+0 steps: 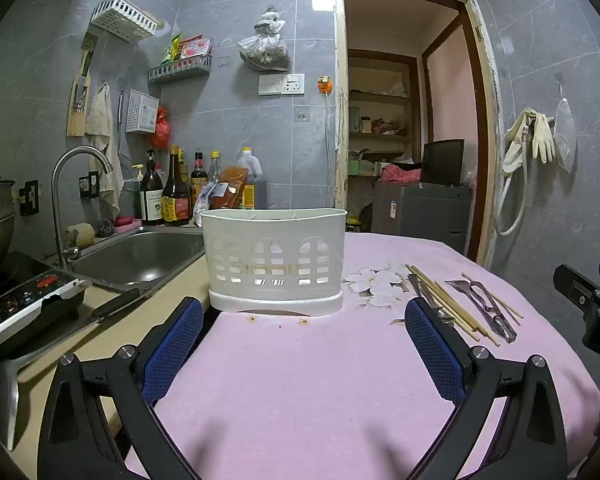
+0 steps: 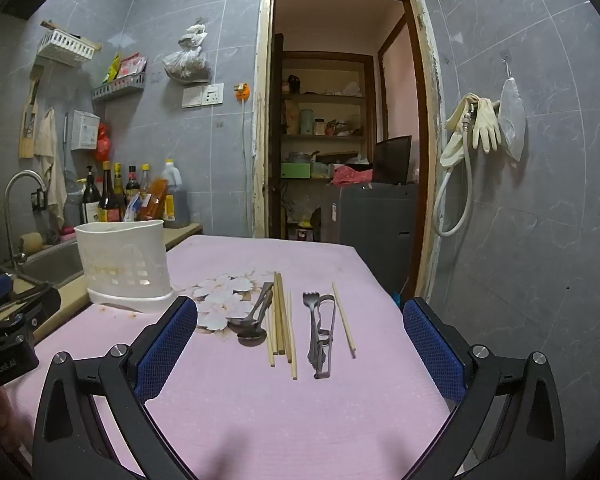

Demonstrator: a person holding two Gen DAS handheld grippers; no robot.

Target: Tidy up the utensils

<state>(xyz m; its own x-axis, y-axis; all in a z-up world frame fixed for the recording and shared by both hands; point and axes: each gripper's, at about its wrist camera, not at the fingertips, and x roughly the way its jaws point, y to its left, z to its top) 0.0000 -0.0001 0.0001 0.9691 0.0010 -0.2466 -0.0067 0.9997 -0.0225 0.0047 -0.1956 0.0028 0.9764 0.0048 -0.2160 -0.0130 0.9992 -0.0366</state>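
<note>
Both the left gripper and the right gripper are held wide open with nothing between the jaws. The chopsticks, spoons and fork are laid right of the basket on the cloth. The basket's contents are hidden, and the metal piece beside the fork cannot be identified.

right gripper jaws wide, empty, bottom of frame | chopsticks, spoons, fork lay at centre on pink cloth | white caddy stood centre left
</note>
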